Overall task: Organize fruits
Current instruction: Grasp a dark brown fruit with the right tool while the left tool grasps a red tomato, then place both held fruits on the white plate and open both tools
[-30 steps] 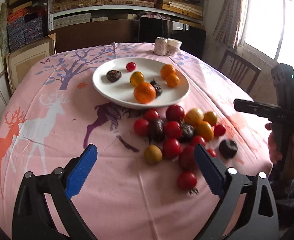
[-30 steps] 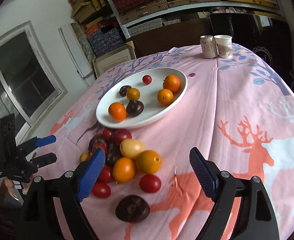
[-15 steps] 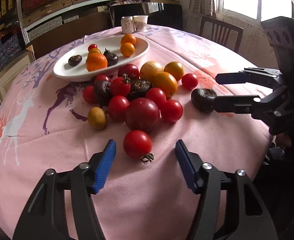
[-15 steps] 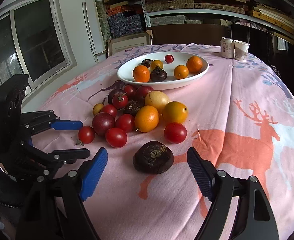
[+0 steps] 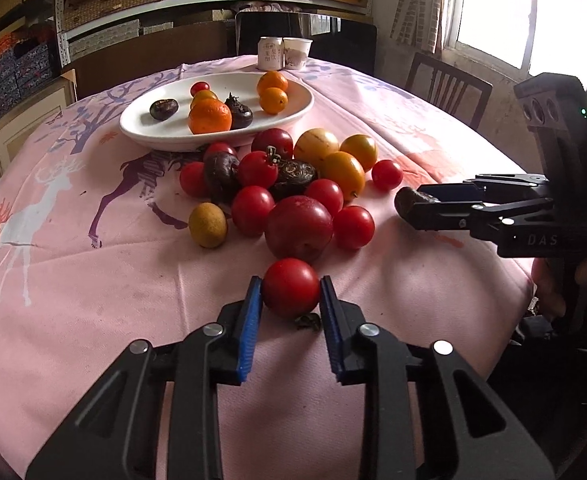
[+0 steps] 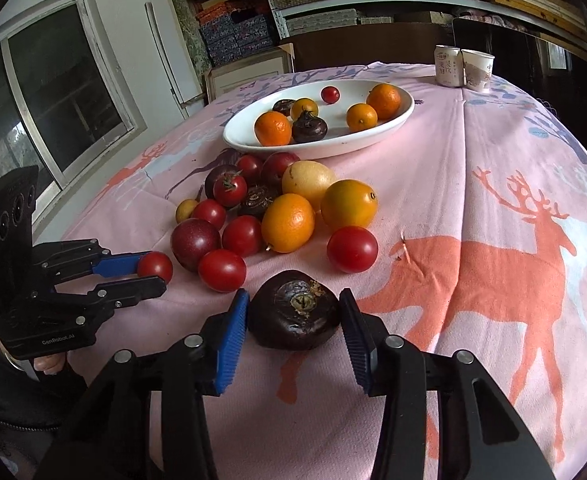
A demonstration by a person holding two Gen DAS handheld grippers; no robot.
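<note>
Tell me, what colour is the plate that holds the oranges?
White; the plate shows best in the right wrist view.

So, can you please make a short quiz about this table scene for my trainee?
1. What is held between the pads of the left gripper?
A. an orange
B. a red tomato
C. a paper cup
2. True or false: the white plate holds no fruit.
3. In a few words: which fruit does the right gripper have between its pads?

Key
1. B.
2. False: several fruits lie on it.
3. The dark purple fruit; the jaws are closing on it.
</note>
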